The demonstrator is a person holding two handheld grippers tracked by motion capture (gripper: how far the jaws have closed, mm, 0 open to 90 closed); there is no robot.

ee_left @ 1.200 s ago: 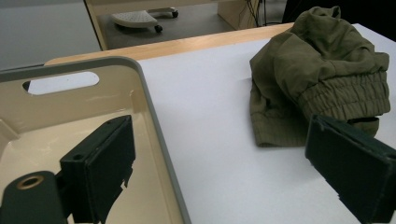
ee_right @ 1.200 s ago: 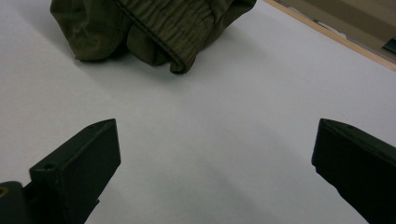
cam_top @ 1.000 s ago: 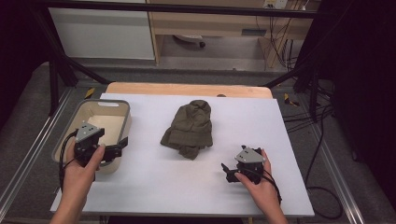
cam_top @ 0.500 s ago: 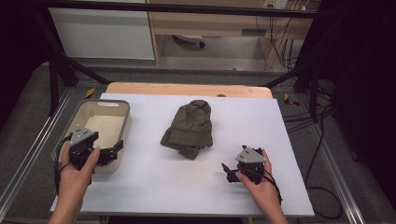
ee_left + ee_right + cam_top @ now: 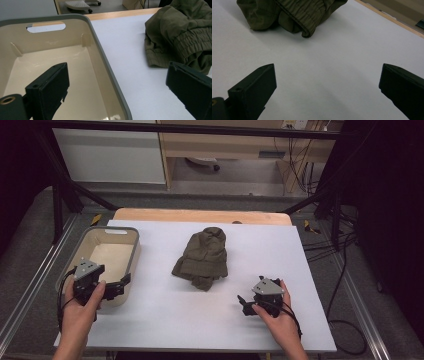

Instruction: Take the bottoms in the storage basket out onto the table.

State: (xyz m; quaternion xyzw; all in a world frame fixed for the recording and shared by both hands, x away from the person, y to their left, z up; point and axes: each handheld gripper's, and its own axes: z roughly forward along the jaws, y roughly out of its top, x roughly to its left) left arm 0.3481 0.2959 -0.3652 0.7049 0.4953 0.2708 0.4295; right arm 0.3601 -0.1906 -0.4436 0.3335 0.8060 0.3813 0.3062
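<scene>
— Where does the olive garment [image 5: 202, 260] lie?
— Ahead of both your grippers, well apart from each. Soft, light, floppy; take a bunched fold.
— And your tools?
— Left gripper [image 5: 119, 284] and right gripper [image 5: 242, 302] are wide open, empty. Your left gripper view shows the elastic cuff [image 5: 192, 43] and the bin's [image 5: 110, 75] inside.

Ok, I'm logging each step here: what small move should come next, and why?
Probably bring the right claw forward to the green garment. Both claws are open and empty, the garment lies untouched mid-table, and the left claw hovers over the bin's rim.
</scene>
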